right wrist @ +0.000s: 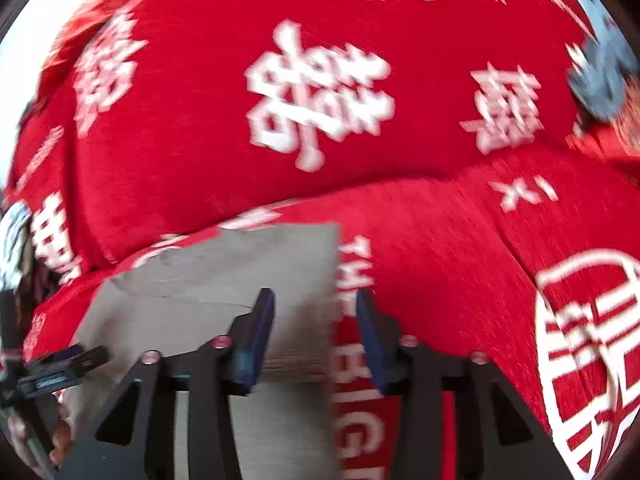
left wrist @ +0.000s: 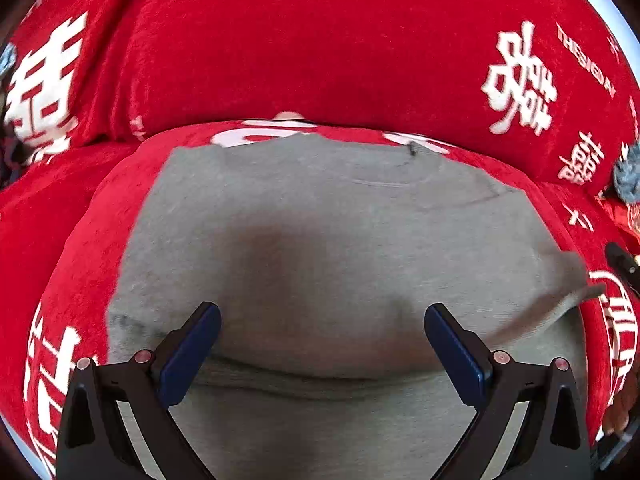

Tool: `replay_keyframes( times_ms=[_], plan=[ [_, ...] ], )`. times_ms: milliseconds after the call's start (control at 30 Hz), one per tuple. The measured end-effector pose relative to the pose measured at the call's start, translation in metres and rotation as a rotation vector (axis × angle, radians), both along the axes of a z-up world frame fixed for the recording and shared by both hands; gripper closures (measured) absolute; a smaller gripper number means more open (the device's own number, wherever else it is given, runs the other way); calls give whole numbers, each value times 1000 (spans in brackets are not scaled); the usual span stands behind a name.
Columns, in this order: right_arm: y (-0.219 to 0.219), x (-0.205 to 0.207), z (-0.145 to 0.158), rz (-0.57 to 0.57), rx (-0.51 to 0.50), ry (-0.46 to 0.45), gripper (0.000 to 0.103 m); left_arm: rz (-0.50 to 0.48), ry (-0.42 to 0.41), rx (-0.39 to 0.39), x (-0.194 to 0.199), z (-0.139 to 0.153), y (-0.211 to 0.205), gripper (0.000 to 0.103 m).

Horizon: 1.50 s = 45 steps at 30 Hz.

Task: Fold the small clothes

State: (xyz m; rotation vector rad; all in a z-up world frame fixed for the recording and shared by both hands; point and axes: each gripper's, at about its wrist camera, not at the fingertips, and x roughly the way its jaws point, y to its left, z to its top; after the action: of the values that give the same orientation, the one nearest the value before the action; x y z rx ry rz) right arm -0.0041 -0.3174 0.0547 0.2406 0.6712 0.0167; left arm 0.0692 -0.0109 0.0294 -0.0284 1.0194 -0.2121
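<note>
A: Left wrist view: my left gripper hangs wide over the grey garment, nothing between the pads.
B: And the right?
A: My right gripper is partway open, empty, astride the garment's right edge.
B: Progress?
A: Looks folded once, lying flat on the red cover, approx. rectangular. Prob. another fold left, can't confirm.

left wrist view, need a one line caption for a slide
Open left gripper hovers over a flat grey knit garment spread on a red plush cover with white characters.
</note>
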Motion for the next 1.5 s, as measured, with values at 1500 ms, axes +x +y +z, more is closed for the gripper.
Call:
replay_keyframes(
  times_ms=[1500],
  plan=[
    [141, -177, -74, 259, -387, 237, 19, -132, 25, 115, -208, -24, 42, 1]
  ],
)
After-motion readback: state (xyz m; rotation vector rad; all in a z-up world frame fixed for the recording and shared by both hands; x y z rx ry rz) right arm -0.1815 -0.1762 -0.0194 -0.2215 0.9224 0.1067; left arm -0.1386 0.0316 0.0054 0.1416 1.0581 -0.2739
